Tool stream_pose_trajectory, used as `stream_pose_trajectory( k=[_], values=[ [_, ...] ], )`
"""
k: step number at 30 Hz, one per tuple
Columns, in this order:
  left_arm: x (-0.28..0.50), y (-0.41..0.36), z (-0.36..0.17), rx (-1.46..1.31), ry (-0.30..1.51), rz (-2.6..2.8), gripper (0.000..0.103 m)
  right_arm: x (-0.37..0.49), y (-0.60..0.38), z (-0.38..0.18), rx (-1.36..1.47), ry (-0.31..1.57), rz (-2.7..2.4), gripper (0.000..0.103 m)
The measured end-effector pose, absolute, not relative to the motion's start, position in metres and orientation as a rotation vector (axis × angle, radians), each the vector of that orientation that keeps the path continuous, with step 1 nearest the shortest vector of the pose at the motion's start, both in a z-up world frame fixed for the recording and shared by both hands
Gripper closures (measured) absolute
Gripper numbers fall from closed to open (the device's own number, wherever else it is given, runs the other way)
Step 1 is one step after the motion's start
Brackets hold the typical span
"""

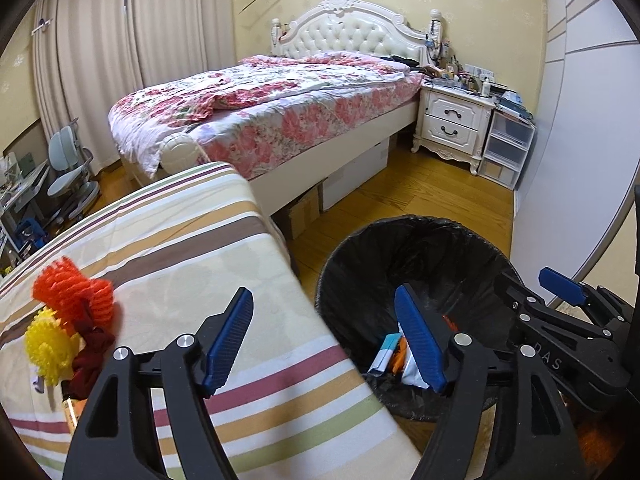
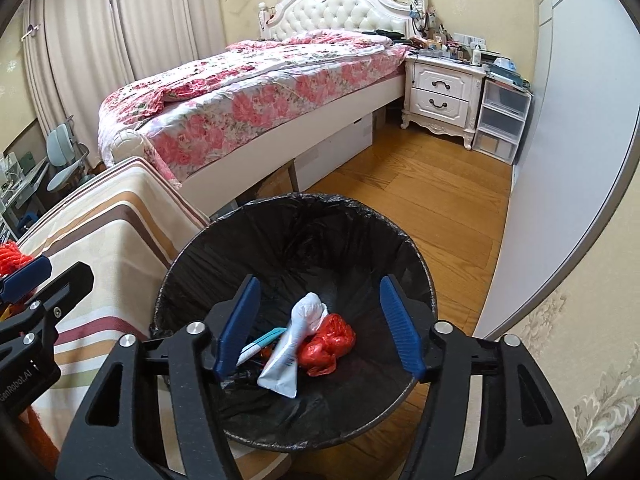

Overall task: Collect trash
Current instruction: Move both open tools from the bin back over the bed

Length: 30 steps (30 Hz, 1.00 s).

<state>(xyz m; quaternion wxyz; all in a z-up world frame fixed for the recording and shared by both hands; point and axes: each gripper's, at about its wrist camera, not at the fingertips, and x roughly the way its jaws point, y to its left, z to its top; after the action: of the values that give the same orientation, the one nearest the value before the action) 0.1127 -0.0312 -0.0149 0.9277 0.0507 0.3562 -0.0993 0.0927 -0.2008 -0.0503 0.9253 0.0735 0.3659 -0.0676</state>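
Trash bin (image 2: 296, 320), lined with a black bag, stands on the wooden floor (image 2: 420, 200) just right of a desk covered in a striped cloth (image 1: 200, 260). Both claws are at the bin. The right claw (image 2: 318, 324) hangs over the bin's opening with its jaws apart and nothing between them. Below it, at the bottom of the bin, lie a white squeezed tube (image 2: 288, 360), a crumpled red bag (image 2: 330, 342) and a small white and teal packet (image 2: 258, 346).

The left claw (image 1: 324, 344) is also spread and empty, straddling the desk's right edge and the bin's near left rim. On the desk's near left side sit the things not yet collected: an orange mesh ball (image 1: 74, 288), a yellow spiky ball (image 1: 48, 350) and a dark red scrap of cloth (image 1: 92, 354), bunched together and touching.

The step in hand appears to be letting go over the bin and returning for more. To do it well, keep each claw wide while lifting clear, so the jaws do not snag the loose black liner. Next, swing the left claw toward the bunch, pick the piece nearest the edge first, and close on its middle; soft mesh will squash, so grip gently but fully.
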Motion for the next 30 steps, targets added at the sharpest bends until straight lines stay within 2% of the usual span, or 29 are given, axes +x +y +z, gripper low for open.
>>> stream_pose_trajectory(
  k=[15, 30],
  values=[
    [0.072, 0.050, -0.002, 0.024, 0.731, -0.052, 0.030, 0.072, -0.137, -0.040, 0.089, 0.755, -0.016, 0.040],
    [0.039, 0.130, -0.019, -0.049, 0.768, 0.135, 0.030, 0.060, -0.054, -0.038, 0.006, 0.766, 0.144, 0.040]
  ],
)
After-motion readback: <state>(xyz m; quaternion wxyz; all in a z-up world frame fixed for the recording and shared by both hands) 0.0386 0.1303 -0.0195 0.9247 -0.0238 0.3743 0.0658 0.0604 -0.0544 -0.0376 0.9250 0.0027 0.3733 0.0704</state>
